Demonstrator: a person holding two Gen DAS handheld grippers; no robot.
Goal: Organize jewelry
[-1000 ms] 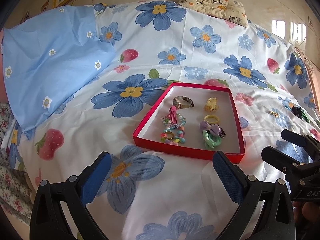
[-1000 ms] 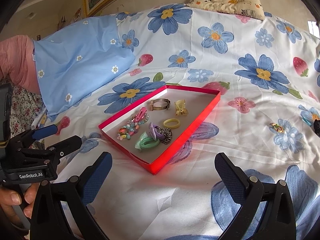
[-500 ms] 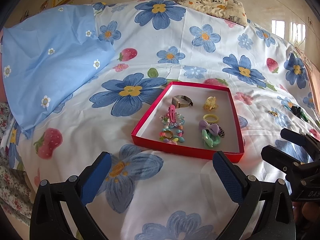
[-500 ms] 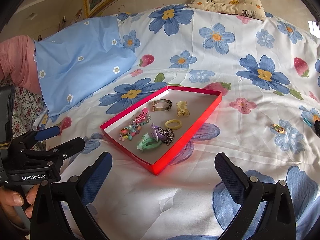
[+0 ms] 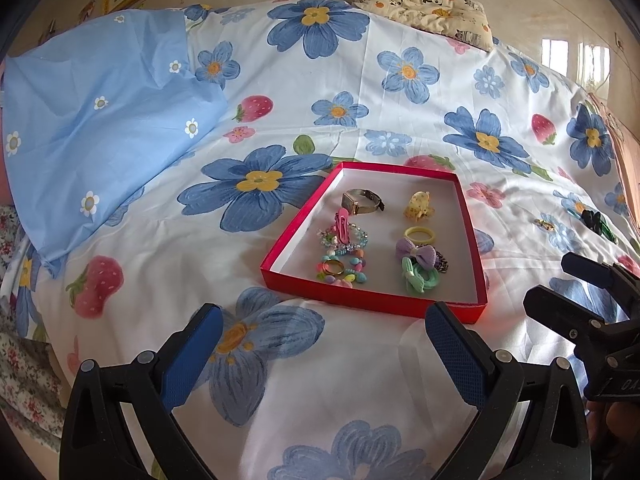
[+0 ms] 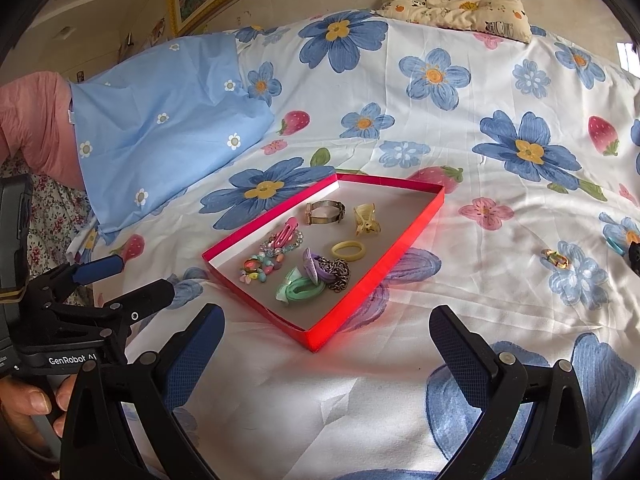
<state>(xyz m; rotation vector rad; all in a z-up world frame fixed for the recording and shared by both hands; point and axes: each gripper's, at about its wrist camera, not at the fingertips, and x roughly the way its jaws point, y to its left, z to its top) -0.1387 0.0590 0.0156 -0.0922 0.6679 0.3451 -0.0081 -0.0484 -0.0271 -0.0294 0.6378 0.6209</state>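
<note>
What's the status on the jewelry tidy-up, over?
Left tool open, empty. Right tool open, empty. Red tray holds most pieces; gold clip lies loose on the bedsheet. Nothing in the way.

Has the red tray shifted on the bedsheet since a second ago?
No. The red tray still sits with its far left corner at the same big blue flower; only the cameras drifted slightly.

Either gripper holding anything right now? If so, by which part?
Nothing held. Left gripper and right gripper both hover with jaws open above the bedsheet, short of the red tray.
</note>
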